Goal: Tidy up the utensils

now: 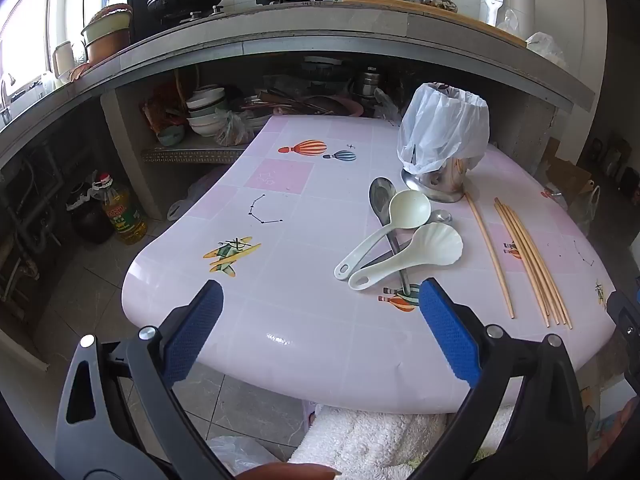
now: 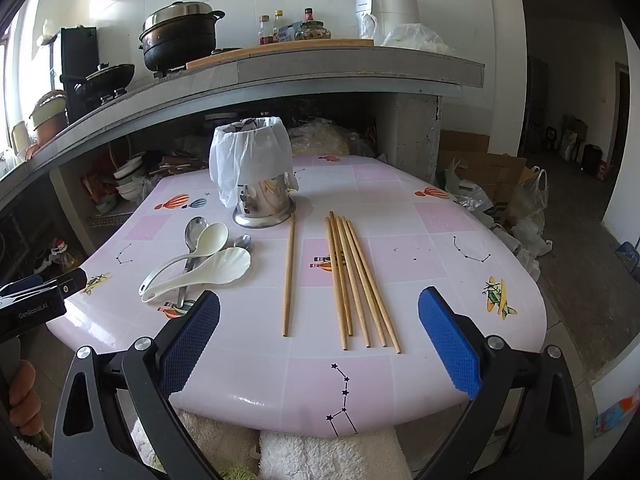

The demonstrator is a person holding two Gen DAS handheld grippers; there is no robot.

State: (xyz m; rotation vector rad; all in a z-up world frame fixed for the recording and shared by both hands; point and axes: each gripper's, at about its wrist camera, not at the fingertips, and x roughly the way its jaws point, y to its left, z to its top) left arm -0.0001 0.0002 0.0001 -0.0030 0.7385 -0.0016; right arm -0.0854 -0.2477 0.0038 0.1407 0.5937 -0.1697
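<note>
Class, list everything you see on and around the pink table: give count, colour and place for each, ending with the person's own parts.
chopsticks: six, tan wood; five grouped, one apart nearer the spoons.
plastic spoons: two, cream, piled left of the chopsticks.
metal spoons: two, silver, under the plastic ones.
utensil holder: one, steel, white bag over its top, behind the utensils.
table: one, pink.
left gripper: blue pads, open.
right gripper: blue pads, open.

Daylight from left window (image 1: 24, 40) | sharp | fisheye-warped edges, dark corners
</note>
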